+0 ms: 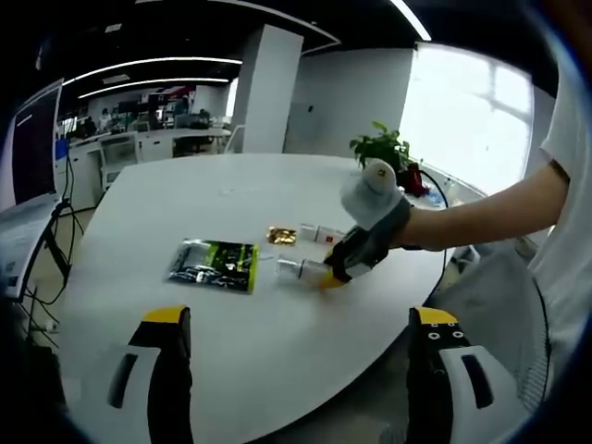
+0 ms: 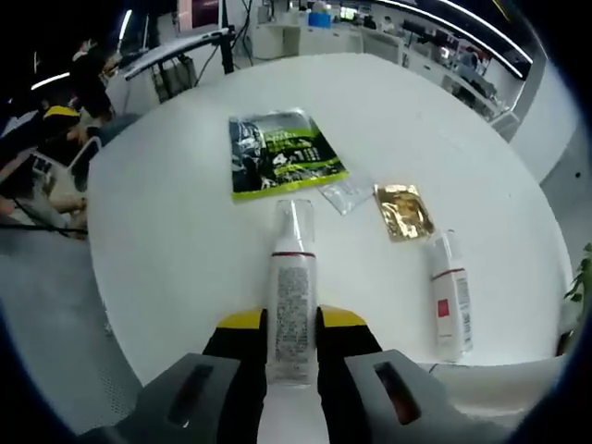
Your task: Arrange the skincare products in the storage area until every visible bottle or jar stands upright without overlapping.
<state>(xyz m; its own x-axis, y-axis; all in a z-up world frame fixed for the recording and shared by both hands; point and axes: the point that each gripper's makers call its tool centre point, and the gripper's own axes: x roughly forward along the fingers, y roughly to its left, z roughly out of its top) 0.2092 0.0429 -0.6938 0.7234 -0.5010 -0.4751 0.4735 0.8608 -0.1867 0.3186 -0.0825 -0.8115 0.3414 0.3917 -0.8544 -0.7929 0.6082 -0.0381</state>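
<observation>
Right gripper [image 2: 291, 347] fingers clamped on lying bottle [image 2: 291, 305]; left gripper [image 1: 301, 370] wide, idle. Risk: bottle slipping sideways while tipped upright on tabletop [image 2: 176, 213].

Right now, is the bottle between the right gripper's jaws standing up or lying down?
Lying down. The bottle rests lengthwise on the white table, clear cap pointing away, with the right gripper closed around its lower body.
</observation>
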